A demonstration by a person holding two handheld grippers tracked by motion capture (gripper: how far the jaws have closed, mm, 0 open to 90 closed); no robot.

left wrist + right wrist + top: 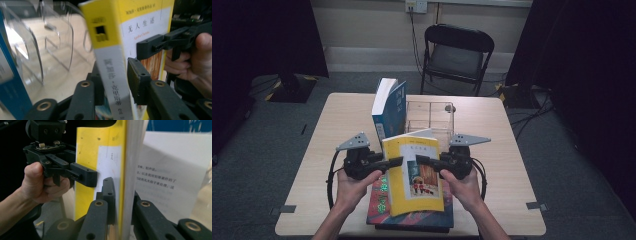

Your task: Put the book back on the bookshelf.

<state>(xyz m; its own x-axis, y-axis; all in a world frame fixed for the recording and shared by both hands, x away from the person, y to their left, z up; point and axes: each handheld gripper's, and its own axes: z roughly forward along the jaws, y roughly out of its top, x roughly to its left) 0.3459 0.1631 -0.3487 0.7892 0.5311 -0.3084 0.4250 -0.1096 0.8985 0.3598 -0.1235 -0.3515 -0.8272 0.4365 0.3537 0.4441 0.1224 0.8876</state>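
Yellow book point(414, 172) hangs clear of the table point(512, 150), lifted between two grippers, roughly at the six o'clock side of the tabletop in the high view. The left gripper point(394, 161) has its jaws clamped on the book's spine edge; in the left gripper view the pads press either side of the spine where the yellow band meets the white. The right gripper point(423, 160) is clamped on the opposite, open edge; in the right gripper view its jaws squeeze the cover and the block of pages together, which likely keeps the book from flapping open. Gripping both long edges at once holds the book steady and upright-leaning, cover toward the person, and this looks like a carry rather than a simple lift.

Beneath it, at six o'clock near the table's front edge, lies a flat stack of books point(412, 215) with a colourful cover on top. Toward twelve o'clock stands a clear plastic holder point(432, 117) with upright dividers, and a blue book point(389, 112) already stands upright just at its left side, at about eleven o'clock from the yellow one. My guess is the yellow book is bound for that holder too. A black folding chair point(457, 55) sits beyond the table.
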